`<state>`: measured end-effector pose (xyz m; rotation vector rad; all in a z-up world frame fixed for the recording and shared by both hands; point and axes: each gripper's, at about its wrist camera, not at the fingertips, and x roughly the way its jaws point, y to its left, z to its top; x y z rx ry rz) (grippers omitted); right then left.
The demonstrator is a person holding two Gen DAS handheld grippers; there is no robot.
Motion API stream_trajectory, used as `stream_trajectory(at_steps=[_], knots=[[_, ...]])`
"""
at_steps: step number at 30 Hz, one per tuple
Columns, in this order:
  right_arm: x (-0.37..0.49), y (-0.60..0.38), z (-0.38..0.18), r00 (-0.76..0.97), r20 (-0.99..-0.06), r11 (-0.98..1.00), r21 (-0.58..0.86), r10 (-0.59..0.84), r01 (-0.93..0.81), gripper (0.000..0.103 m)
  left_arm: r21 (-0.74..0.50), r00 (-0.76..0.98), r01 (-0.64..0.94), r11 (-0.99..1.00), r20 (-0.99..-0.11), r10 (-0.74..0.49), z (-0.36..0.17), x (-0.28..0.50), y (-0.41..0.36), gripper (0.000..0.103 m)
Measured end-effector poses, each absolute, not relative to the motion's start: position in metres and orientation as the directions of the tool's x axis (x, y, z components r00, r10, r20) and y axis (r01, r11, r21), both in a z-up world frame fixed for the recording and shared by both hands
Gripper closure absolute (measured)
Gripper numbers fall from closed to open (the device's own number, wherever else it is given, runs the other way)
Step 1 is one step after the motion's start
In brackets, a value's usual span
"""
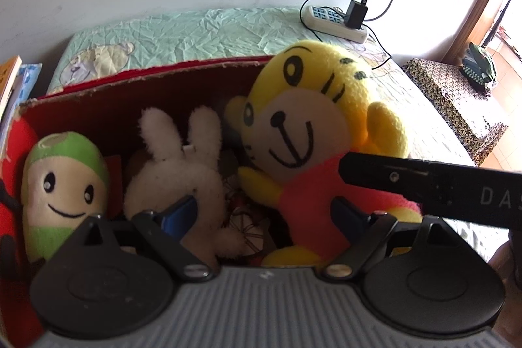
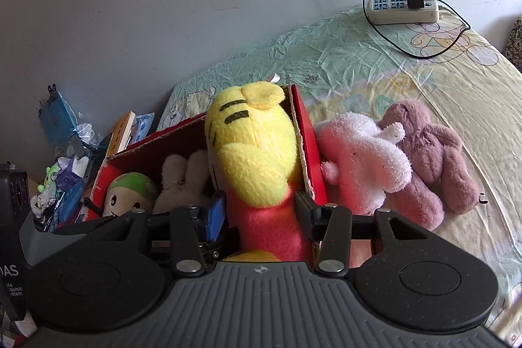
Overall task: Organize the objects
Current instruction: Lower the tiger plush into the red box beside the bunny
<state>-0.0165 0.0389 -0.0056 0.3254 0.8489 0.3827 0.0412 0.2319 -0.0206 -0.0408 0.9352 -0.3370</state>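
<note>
Yellow plush with a red shirt, the tiger toy [image 2: 254,158] stood at the right end of the red cardboard box [image 1: 137,106], its head above the rim and its body down inside. The right gripper [image 2: 259,212] pinched it at the red middle, one pad on each side; the figures had fallen, so the jaws had likely just settled on the soft body. The left gripper [image 1: 267,214] hung spread over the box and held nothing, one finger near the white rabbit toy [image 1: 177,172] and the other against the tiger's shirt.

To do the step well, I judged the tiger should be eased straight down and a little leftward, since the box's right wall [image 2: 305,145] pressed close against its head and could catch or tip. Letting go only once the toy sat low seemed wise.

Inside, the green-capped doll [image 1: 63,188] and the rabbit filled the left and middle, leaving scant room. Outside the right wall a pink plush [image 2: 362,158] touched the box, a mauve plush [image 2: 430,155] beside it; beyond lay open bedsheet [image 2: 375,67].
</note>
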Motion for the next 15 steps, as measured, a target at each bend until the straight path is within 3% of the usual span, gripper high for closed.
stream_trajectory(at_steps=[15], knots=[[-0.0225, 0.0336, -0.0085, 0.612, -0.634, 0.876, 0.417, 0.473, -0.244, 0.061, -0.167, 0.539, 0.185, 0.968, -0.807, -0.242, -0.0207, 0.0381, 0.2285, 0.015]])
